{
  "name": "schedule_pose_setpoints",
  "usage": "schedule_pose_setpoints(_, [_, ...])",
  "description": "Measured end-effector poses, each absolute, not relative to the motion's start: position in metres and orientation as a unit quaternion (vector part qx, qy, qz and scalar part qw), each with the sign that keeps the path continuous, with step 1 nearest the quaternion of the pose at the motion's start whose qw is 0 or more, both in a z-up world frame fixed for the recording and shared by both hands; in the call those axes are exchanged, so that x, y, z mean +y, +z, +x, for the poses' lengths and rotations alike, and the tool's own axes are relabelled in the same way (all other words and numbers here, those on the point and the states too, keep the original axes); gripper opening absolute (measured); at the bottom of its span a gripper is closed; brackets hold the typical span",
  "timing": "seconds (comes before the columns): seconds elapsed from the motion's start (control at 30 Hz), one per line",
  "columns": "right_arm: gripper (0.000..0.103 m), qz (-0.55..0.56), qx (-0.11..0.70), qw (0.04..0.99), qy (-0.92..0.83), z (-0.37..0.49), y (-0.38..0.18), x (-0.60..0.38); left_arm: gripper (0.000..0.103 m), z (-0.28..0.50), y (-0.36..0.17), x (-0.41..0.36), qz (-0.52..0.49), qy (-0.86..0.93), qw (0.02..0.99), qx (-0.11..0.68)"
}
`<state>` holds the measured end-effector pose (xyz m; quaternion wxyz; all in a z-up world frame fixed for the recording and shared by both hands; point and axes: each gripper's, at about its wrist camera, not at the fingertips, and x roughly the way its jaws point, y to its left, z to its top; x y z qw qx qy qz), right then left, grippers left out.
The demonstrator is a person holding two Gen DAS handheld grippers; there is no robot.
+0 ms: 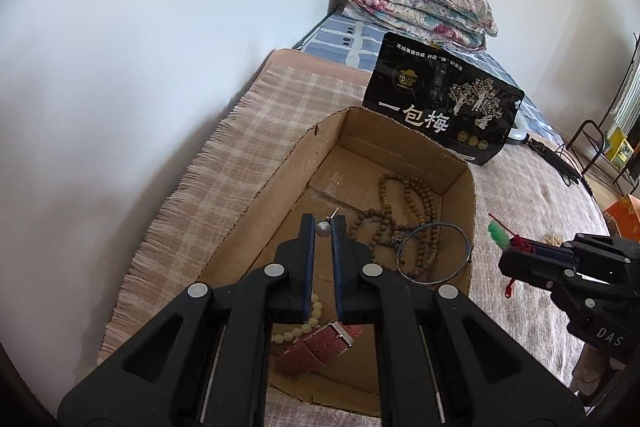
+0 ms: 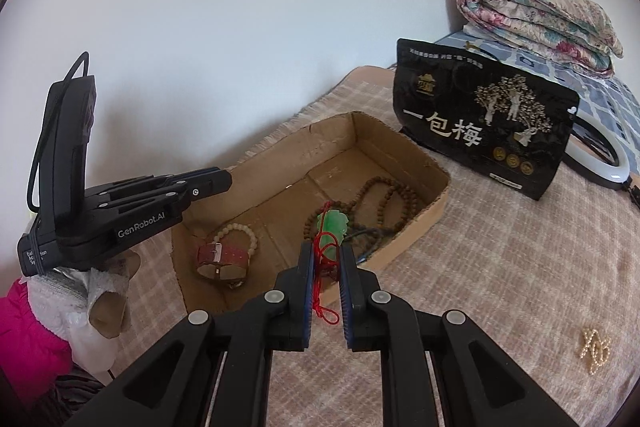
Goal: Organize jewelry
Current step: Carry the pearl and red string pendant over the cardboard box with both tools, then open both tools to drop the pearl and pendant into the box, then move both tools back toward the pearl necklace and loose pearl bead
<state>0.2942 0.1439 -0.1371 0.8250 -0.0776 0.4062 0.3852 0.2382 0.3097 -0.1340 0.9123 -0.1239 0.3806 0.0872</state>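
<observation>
Left wrist view first: your left gripper [image 1: 322,227] hangs over the cardboard box [image 1: 264,187], jaws drawn narrow, pinching a small pearl earring [image 1: 322,229] at the very fingertips, its post poking up past the pads. That grip is the worry. The bead is round and held by almost nothing, so a slight twist or a jolt could, I'd judge, roll it out, and if you let go while tilted toward the wall it may bounce onto the checked blanket [image 1: 224,163] instead of the box floor. Below you in the box lie the pale bead bracelet [image 1: 298,327], the red watch strap [image 1: 320,345], the brown bead necklace [image 1: 404,203] and the thin metal bangle [image 1: 434,253].

Now right, to the right wrist view: your right gripper [image 2: 325,259] sits just short of the box's near wall, jaws nearly closed on the red cord [image 2: 320,291] of the green jade pendant [image 2: 331,225]. The pendant sticks out ahead of the fingertips; the cord's loose loops dangle below. Watch that: a loop could catch the box edge or drag into the necklace. Far right, a small pearl piece [image 2: 593,351] waits on the blanket, well apart from the box.
</observation>
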Motion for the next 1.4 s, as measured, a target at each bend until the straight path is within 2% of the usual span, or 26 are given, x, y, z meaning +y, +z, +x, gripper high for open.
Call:
schedule_pose_setpoints(0.3, [0.011, -0.09, 0.411, 0.808, 0.413, 0.284, -0.15, 0.176, 0.006, 0.237, -0.137, 0.324, -0.14, 0.095, 0.907, 0.385])
schedule_pose_setpoints(0.43, [0.03, -0.091, 0.406, 0.811, 0.411, 0.281, -0.149, 0.178, 0.007, 0.237, -0.137, 0.326, -0.147, 0.102, 0.904, 0.387])
schedule_pose_setpoints(0.5, [0.032, -0.092, 0.406, 0.813, 0.407, 0.281, -0.148, 0.176, 0.012, 0.237, -0.136, 0.326, -0.148, 0.1, 0.904, 0.388])
schedule_pose_setpoints(0.57, [0.049, -0.093, 0.404, 0.818, 0.399, 0.282, -0.147, 0.174, 0.036, 0.238, -0.136, 0.325, -0.148, 0.096, 0.904, 0.389])
schedule_pose_setpoints(0.6, [0.054, -0.093, 0.402, 0.82, 0.395, 0.282, -0.147, 0.172, 0.039, 0.237, -0.135, 0.324, -0.148, 0.098, 0.906, 0.385])
schedule_pose_setpoints(0.63, [0.059, -0.093, 0.401, 0.823, 0.393, 0.283, -0.146, 0.17, 0.039, 0.236, -0.134, 0.324, -0.146, 0.1, 0.907, 0.382])
schedule_pose_setpoints(0.73, [0.063, -0.091, 0.401, 0.827, 0.382, 0.285, -0.144, 0.166, 0.039, 0.235, -0.132, 0.322, -0.149, 0.1, 0.907, 0.38])
schedule_pose_setpoints(0.87, [0.078, -0.09, 0.395, 0.836, 0.369, 0.286, -0.14, 0.161, 0.039, 0.233, -0.126, 0.318, -0.152, 0.1, 0.909, 0.374])
schedule_pose_setpoints(1.4, [0.101, -0.096, 0.388, 0.852, 0.337, 0.281, -0.133, 0.131, 0.039, 0.227, -0.103, 0.286, -0.121, 0.081, 0.923, 0.356])
